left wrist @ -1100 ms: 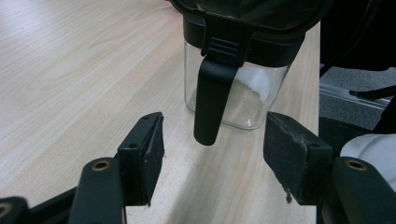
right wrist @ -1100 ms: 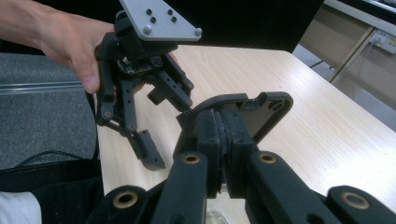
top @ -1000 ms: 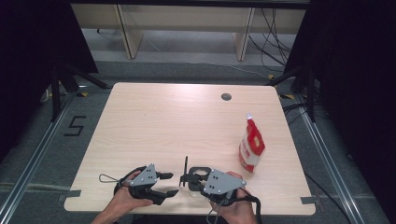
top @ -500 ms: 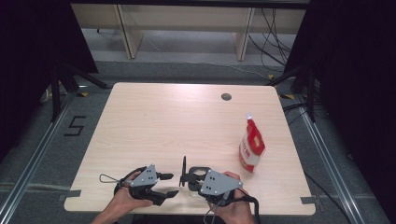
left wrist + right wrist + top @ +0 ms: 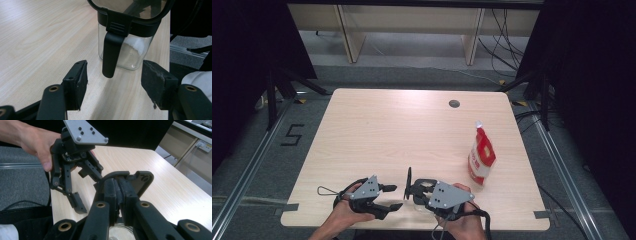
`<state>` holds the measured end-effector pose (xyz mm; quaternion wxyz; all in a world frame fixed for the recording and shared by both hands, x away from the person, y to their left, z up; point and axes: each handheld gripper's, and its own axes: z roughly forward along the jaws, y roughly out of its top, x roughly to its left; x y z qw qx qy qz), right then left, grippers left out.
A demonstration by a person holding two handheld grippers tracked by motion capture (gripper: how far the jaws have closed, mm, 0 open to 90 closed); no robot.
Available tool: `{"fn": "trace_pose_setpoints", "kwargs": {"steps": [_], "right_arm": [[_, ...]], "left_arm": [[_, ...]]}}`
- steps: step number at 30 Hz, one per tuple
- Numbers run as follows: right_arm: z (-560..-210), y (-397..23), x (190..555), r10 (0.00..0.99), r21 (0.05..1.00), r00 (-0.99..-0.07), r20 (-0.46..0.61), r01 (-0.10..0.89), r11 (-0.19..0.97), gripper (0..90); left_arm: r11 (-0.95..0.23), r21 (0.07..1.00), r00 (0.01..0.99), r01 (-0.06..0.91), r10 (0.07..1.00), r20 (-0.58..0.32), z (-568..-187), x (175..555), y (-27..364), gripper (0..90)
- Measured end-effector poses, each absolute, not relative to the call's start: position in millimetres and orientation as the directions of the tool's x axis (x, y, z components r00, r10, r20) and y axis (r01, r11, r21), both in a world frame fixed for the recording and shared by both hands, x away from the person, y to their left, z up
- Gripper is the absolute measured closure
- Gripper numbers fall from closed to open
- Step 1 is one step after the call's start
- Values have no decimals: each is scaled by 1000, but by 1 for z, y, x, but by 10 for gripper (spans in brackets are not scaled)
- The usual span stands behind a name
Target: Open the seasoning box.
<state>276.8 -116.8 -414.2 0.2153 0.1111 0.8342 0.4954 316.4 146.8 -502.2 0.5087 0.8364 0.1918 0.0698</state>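
Left gripper (image 5: 396,197) fingers apart, right gripper (image 5: 408,186) clamped

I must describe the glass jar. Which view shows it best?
The left gripper view: the jar stands close, its clear walls plain. The high view shows it tiny; the right gripper view shows mainly its open lid.

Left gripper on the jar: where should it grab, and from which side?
The glass body of the jar, below the black collar, approached level from the left gripper's current side. The walls there look flat and fit between its open jaws. The hanging latch tab sits in front, so come in slightly low or beside it. The right gripper is shut on the raised lid.
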Motion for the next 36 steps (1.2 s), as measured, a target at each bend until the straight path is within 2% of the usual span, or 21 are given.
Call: {"fn": "trace_pose_setpoints", "kwargs": {"steps": [7, 10, 14, 22, 24, 25, 27, 28, 32, 35, 36], "right_arm": [[-415, -134, 273, 442, 889, -867, -229, -2, 458, 776], [-420, -147, 278, 474, 900, -857, -204, 26, 434, 737], [-424, -157, 284, 521, 914, -836, -173, 61, 402, 646], [-438, -188, 286, 598, 926, -793, -118, 131, 355, 529], [-442, -195, 286, 619, 929, -778, -106, 145, 342, 515], [-443, -198, 285, 626, 927, -774, -97, 158, 339, 502], [-445, -202, 285, 636, 928, -766, -92, 166, 334, 496], [-446, -204, 284, 646, 927, -759, -88, 175, 332, 487], [-450, -211, 283, 666, 926, -742, -80, 192, 325, 474], [-453, -215, 282, 672, 924, -735, -87, 193, 331, 474], [-453, -215, 280, 682, 922, -729, -59, 222, 316, 474]], "left_arm": [[-421, 864, 900, 274, 428, -77, -501, 316, 149, 330], [-403, 857, 880, 321, 461, -113, -500, 312, 149, 312], [-422, 856, 881, 298, 467, -77, -496, 306, 151, 291], [-396, 853, 838, 339, 540, -83, -494, 297, 156, 252], [-385, 860, 832, 335, 550, -77, -493, 297, 159, 249], [-365, 858, 818, 362, 565, -105, -493, 296, 158, 240], [-384, 859, 823, 337, 563, -71, -493, 298, 161, 221], [-367, 858, 810, 359, 579, -92, -494, 297, 160, 221], [-389, 855, 822, 342, 565, -71, -494, 298, 160, 219], [-380, 849, 811, 367, 578, -91, -495, 296, 158, 214], [-391, 850, 820, 353, 567, -79, -495, 297, 158, 213]]}}
